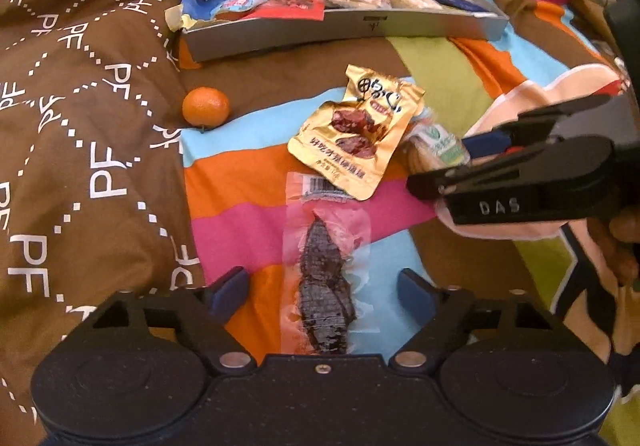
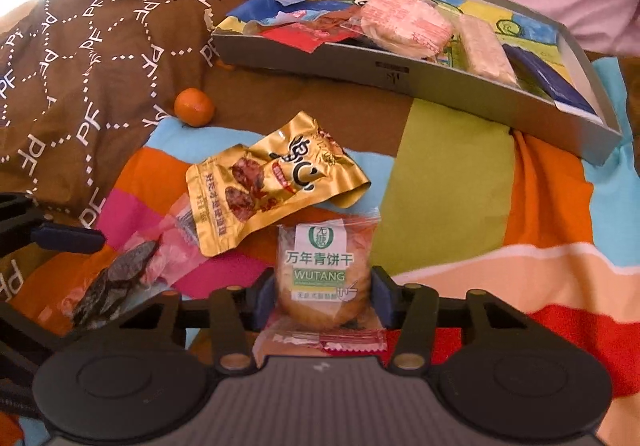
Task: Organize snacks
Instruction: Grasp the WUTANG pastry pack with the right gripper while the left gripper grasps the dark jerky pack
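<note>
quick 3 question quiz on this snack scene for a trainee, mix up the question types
1. True or false: the right gripper has its fingers on either side of the WUTANG biscuit packet.
2. Multiple choice: what lies between the open fingers of the left gripper? A) the orange B) the gold packet C) the clear packet of dark dried snack
3. Fill in: the orange sits on the bedding, outside the grey ____.

Key: 1 true; 2 C; 3 tray
</note>
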